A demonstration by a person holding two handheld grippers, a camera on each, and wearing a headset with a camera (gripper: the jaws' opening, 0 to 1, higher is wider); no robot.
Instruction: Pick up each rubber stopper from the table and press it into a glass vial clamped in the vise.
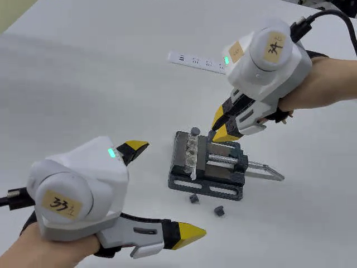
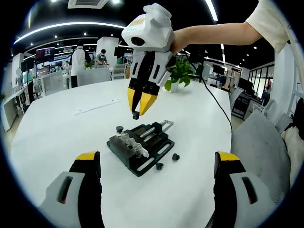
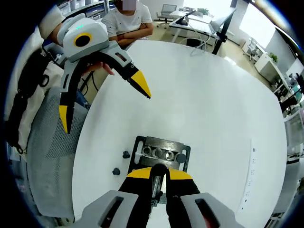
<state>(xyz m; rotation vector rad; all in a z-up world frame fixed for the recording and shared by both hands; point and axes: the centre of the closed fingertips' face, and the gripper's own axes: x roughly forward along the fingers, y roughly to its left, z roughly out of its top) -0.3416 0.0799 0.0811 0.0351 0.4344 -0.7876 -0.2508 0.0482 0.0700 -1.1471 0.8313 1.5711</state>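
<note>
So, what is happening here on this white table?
A person works with two handheld grippers. The right gripper is shut on a dark rubber stopper and holds it above the vise, where a row of glass vials is clamped. One end vial already carries a seated stopper; three vials are open. The left gripper hovers open and empty. Two loose stoppers lie on the table beside the vise.

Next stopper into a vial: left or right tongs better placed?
Right. The right tongs are shut on a stopper just above the vials in the vise; the left tongs are open, empty, farther away.
</note>
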